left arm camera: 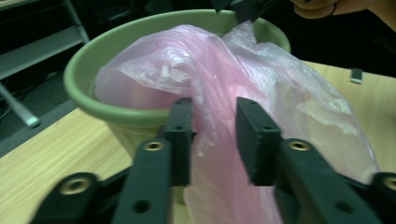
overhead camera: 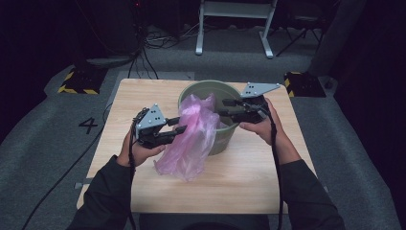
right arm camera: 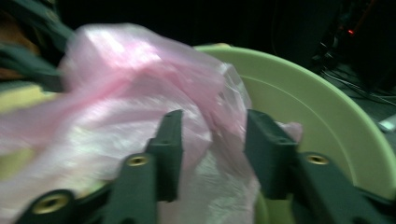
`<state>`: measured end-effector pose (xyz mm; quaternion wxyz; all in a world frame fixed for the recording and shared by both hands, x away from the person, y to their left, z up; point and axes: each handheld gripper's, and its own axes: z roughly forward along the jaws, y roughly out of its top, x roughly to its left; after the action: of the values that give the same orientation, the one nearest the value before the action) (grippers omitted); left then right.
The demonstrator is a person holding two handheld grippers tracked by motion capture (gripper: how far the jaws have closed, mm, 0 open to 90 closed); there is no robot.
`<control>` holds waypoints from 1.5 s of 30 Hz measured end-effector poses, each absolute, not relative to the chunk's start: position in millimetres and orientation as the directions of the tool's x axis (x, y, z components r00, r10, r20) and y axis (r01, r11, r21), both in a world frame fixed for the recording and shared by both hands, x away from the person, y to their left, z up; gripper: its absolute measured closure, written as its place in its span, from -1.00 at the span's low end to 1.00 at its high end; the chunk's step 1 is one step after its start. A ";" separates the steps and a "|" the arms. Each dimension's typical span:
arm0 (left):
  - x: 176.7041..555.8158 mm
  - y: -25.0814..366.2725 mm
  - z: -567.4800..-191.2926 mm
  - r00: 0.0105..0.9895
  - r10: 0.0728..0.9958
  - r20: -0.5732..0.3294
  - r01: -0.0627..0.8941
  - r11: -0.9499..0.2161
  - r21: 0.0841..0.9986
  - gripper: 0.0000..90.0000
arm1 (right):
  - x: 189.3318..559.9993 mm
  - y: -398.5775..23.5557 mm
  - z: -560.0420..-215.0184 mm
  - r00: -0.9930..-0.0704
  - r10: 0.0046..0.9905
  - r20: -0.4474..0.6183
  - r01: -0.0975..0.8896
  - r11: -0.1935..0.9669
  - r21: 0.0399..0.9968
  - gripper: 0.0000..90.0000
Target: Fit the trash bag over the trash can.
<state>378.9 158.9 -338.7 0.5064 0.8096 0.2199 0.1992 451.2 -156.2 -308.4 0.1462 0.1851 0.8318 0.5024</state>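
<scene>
The pink plastic bag (overhead camera: pixel 192 136) drapes over the near rim of the green bucket (overhead camera: pixel 225 139), its long axis running from inside the bucket down onto the wooden table (overhead camera: pixel 249 182). The left gripper (overhead camera: pixel 181 125), jaws parted around a loose fold, sits just left of it. The right gripper (overhead camera: pixel 225 108), jaws also apart with film between them unpinched, faces the bag's top edge over the bucket
</scene>
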 end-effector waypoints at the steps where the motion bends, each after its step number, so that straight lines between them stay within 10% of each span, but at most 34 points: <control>1: 379.6 157.1 -338.1 0.825 0.555 0.107 0.150 -0.398 0.905 0.65 | 448.4 -157.9 -308.0 -0.895 0.444 -0.052 0.157 0.421 0.893 -0.02; 11: 392.4 130.1 -326.3 0.830 0.544 0.122 0.144 -0.420 0.896 0.91 | 426.5 -155.9 -309.1 -0.929 0.363 -0.065 0.104 0.428 0.898 -0.28; 15: 397.0 125.2 -324.1 0.833 0.542 0.106 0.151 -0.408 0.900 0.87 | 429.2 -150.3 -314.9 -0.918 0.385 -0.099 0.109 0.481 0.870 0.38; 21: 401.2 126.9 -322.5 0.832 0.547 0.089 0.163 -0.395 0.904 0.83 | 433.4 -149.3 -319.7 -0.921 0.378 -0.090 0.121 0.499 0.858 0.79; 30: 398.2 141.1 -319.2 0.787 0.613 0.069 0.176 -0.331 0.927 -0.39 | 442.2 -149.0 -326.9 -0.905 0.416 -0.093 0.165 0.544 0.823 0.98; 45: 347.4 168.4 -337.9 0.842 0.538 0.041 0.189 -0.365 0.911 -0.58 | 456.3 -151.7 -337.3 -0.882 0.467 -0.057 0.249 0.566 0.785 1.00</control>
<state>347.4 168.4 -337.9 0.5166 0.8088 0.2246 0.1688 456.3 -151.7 -337.3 0.1304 0.2047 0.8754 0.4181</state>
